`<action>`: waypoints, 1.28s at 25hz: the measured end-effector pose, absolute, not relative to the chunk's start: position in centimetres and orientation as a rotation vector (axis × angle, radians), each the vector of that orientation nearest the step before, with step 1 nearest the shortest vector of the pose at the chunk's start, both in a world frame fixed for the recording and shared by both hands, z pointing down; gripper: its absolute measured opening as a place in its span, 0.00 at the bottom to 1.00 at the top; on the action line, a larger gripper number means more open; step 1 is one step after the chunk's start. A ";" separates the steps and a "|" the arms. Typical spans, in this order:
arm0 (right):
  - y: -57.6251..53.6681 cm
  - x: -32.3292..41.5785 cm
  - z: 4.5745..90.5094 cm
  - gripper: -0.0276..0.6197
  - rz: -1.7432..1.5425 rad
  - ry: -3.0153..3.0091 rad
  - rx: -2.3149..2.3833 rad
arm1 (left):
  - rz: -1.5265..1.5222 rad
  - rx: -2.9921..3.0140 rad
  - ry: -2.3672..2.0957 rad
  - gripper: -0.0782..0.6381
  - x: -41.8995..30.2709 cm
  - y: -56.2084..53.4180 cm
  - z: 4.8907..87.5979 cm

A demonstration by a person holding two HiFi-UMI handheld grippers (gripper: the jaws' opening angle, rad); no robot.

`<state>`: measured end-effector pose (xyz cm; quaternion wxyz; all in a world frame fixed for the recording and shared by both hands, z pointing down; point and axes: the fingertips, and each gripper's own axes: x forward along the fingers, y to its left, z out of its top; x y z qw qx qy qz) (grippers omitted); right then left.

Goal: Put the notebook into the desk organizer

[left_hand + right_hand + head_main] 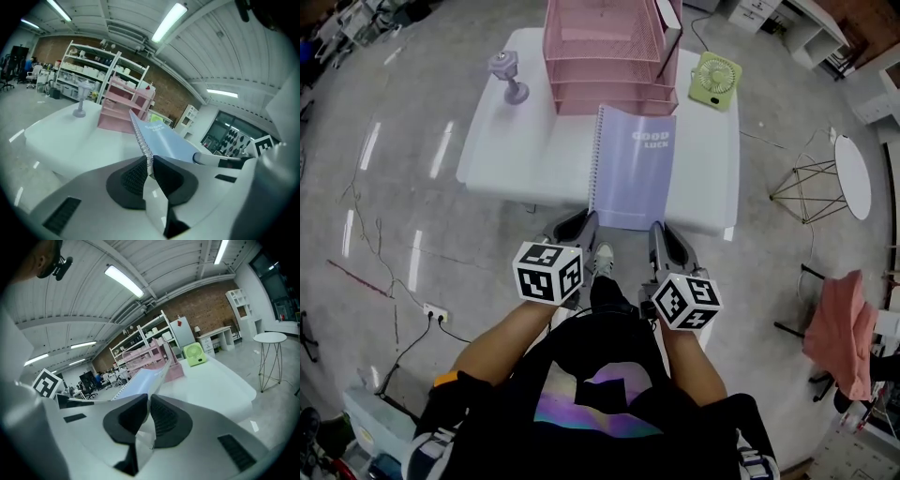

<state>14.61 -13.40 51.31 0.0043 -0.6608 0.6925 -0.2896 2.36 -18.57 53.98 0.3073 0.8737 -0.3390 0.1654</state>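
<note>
Notebook (pixel 633 169): lilac, spiral-bound, held in front of the pink desk organizer (pixel 609 56), its far edge just short of the organizer's lowest tray.
Left gripper (pixel 581 222): jaws pinched on the notebook's near corner at the spiral binding, the corner farthest from the organizer.
Right gripper (pixel 661 234): jaws pinched on the other near corner, at the open edge of the cover.
Table (pixel 502 159): white, the organizer standing at its far side.
Fan (pixel 715 80): green, set just right of the organizer.
Purple stand (pixel 509 75): set left of the organizer.

Bare tabletop (pixel 520 155) left of notebook (pixel 633 164); fan (pixel 715 80) beside organizer (pixel 609 56).
</note>
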 end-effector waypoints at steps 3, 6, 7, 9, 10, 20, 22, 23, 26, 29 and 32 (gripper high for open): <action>-13.0 13.8 48.6 0.10 -0.814 2.194 -2.051 | 0.381 2.358 -0.920 0.17 1.6 -18.1 51.1; -12.9 12.8 45.9 0.10 -0.731 2.220 -2.020 | 0.330 2.397 -0.943 0.17 0.7 -18.1 48.3; -13.0 12.5 45.1 0.10 -0.708 2.229 -2.008 | 0.316 2.407 -0.950 0.17 0.4 -18.1 47.4; -13.2 11.9 43.5 0.10 -0.666 2.246 -1.980 | 0.288 2.425 -0.969 0.17 -0.2 -18.3 45.8; -13.5 11.6 42.8 0.10 -0.646 2.256 -1.966 | 0.276 2.435 -0.980 0.17 -0.5 -18.6 45.0; -21.7 10.6 36.5 0.10 -0.451 2.367 -1.883 | 0.203 2.499 -1.124 0.17 -1.1 -26.1 38.2; -24.0 11.0 35.4 0.10 -0.421 2.384 -1.876 | 0.194 2.506 -1.146 0.17 -0.4 -28.1 37.0; -25.2 11.3 34.9 0.10 -0.409 2.390 -1.873 | 0.191 2.508 -1.157 0.17 0.0 -29.2 36.5; -28.6 12.6 33.7 0.10 -0.383 2.402 -1.864 | 0.185 2.506 -1.186 0.17 1.5 -32.5 35.4; -32.0 14.3 32.9 0.10 -0.365 2.410 -1.861 | 0.184 2.505 -1.214 0.17 3.3 -35.8 34.5; -35.3 15.7 32.7 0.10 -0.358 2.419 -1.860 | 0.195 2.491 -1.242 0.17 4.8 -39.0 34.3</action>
